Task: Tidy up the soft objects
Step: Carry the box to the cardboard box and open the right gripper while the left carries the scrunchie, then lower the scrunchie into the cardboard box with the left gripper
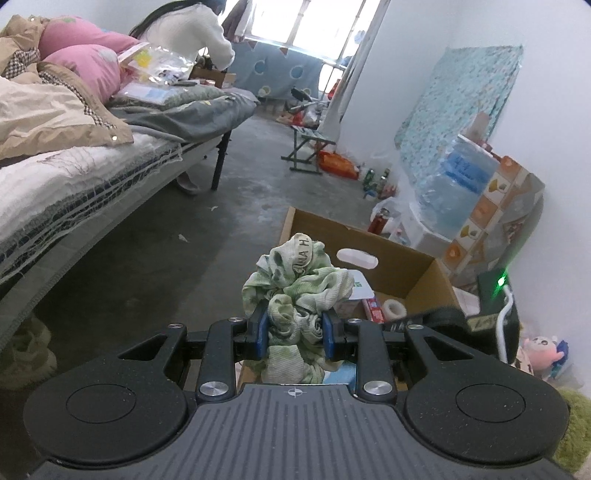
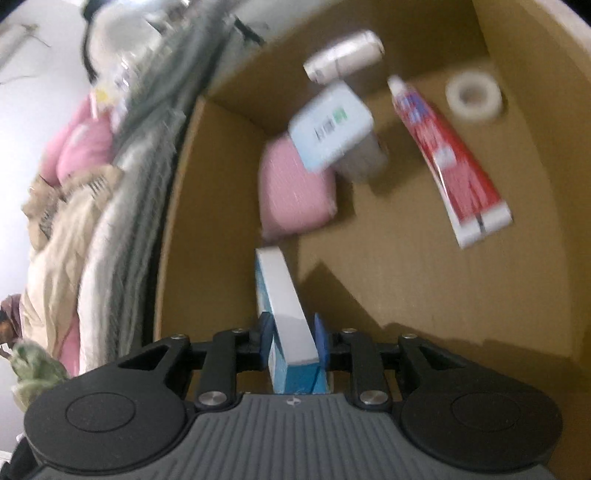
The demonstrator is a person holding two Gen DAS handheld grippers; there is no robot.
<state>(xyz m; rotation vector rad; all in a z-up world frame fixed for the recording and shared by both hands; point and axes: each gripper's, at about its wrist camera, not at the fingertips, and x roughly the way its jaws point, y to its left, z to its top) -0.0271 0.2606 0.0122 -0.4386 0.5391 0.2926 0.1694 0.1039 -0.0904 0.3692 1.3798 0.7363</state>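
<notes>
My left gripper (image 1: 294,332) is shut on a crumpled green and white cloth (image 1: 295,284) and holds it above the near edge of an open cardboard box (image 1: 417,266) on the floor. My right gripper (image 2: 293,341) is shut on a blue and white carton (image 2: 284,306), held inside the same box (image 2: 406,258). In the right wrist view the box holds a pink soft pad (image 2: 291,192), a white and blue packet (image 2: 330,125), a red toothpaste tube (image 2: 447,162), a tape roll (image 2: 472,94) and a white roll (image 2: 343,55). The right wrist view is blurred.
A bed (image 1: 74,177) with pink pillows (image 1: 81,62) and a beige quilt stands at the left. A person (image 1: 188,33) sits at its far end. Bags, bottles and a folding stool (image 1: 306,144) line the right wall. A plush toy (image 1: 543,354) lies right of the box.
</notes>
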